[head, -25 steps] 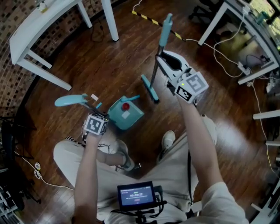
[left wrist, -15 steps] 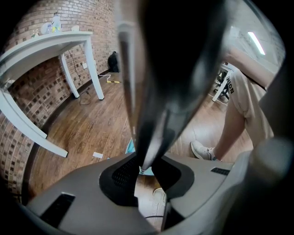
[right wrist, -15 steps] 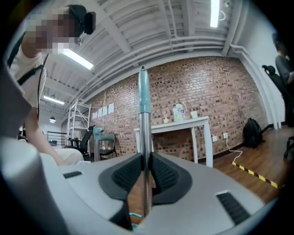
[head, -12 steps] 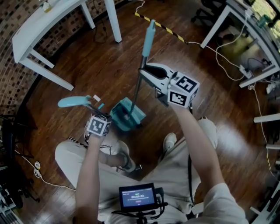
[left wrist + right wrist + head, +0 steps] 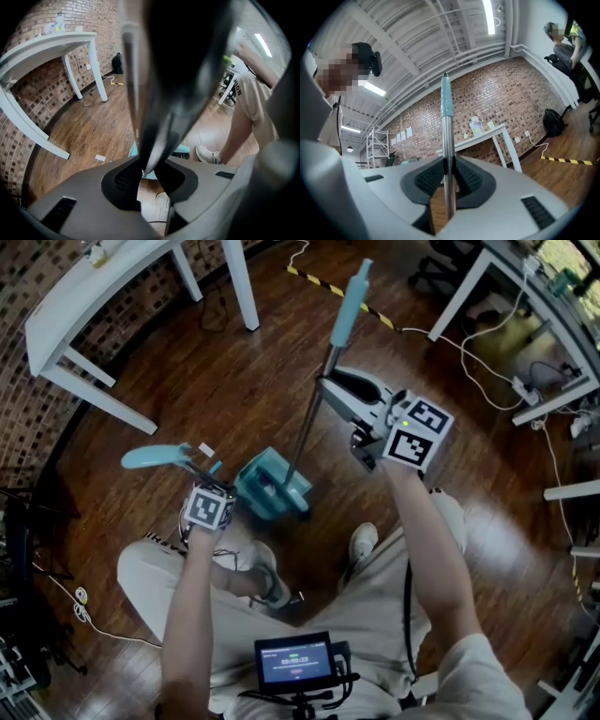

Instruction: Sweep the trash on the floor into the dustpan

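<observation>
A teal dustpan stands on the wood floor in front of the person's knees. Its long handle with a teal grip leans left, and my left gripper is shut on the handle's dark pole. My right gripper is shut on the broom's metal pole, just below the teal grip. The broom head rests in the dustpan's mouth and hides what lies inside. A white paper scrap lies on the floor beside the dustpan handle.
A white table stands at the upper left against a brick wall. White desks with cables are at the right. A yellow-black striped strip crosses the floor beyond the broom. The person's shoe is right of the dustpan.
The broom head moved left from the floor into the dustpan, covering the red piece and white scrap that showed there. The right gripper rose and rolled with the pole. The left gripper stayed still.
</observation>
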{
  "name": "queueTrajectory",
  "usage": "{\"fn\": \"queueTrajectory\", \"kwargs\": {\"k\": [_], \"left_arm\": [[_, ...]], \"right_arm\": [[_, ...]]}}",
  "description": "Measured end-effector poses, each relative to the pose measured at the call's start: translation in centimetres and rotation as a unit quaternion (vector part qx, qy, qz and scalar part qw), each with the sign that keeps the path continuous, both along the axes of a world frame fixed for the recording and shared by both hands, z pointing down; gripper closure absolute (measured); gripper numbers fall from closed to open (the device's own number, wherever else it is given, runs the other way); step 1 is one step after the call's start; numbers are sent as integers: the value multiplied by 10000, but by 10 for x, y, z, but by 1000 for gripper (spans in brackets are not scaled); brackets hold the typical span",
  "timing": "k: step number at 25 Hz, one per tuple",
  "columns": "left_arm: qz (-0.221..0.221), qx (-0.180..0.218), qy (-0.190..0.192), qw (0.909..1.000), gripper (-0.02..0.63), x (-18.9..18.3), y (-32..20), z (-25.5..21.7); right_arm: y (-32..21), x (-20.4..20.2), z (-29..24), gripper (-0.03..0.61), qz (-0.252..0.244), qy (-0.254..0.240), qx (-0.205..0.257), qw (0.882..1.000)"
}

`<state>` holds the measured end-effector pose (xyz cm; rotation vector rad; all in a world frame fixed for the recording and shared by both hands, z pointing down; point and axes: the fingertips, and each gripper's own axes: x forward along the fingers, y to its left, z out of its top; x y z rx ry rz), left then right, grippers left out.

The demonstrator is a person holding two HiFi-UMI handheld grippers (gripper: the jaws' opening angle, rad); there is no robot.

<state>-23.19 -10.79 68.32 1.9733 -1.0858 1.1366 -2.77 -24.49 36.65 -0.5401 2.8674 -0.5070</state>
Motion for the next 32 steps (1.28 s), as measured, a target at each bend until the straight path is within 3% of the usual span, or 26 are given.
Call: {"fn": "queueTrajectory", "kwargs": {"k": [5, 9, 14, 21, 26, 32], "left_arm": [[-21, -1, -148, 9999, 532, -6, -1, -3], [184, 281, -29, 9994, 532, -1, -8, -10], [217, 563, 55, 9982, 532, -5, -19, -37], [433, 761, -135, 9961, 532, -9, -32, -60], [504, 1037, -221, 9931, 532, -24, -46, -101], [197, 1569, -83, 9874, 532, -70, -74, -172]], "right_arm": [[-6, 7, -2, 494, 117, 106, -42, 9999], [-15, 22, -3, 492, 324, 12, -74, 9994], [-27, 38, -18, 494, 704, 52, 187, 9973], [-44, 55, -16, 494, 1312, 187, 355, 9905], [-41, 53, -25, 492, 1391, 308, 537, 9883], [-35, 44, -32, 492, 1349, 209, 583, 9889]]}}
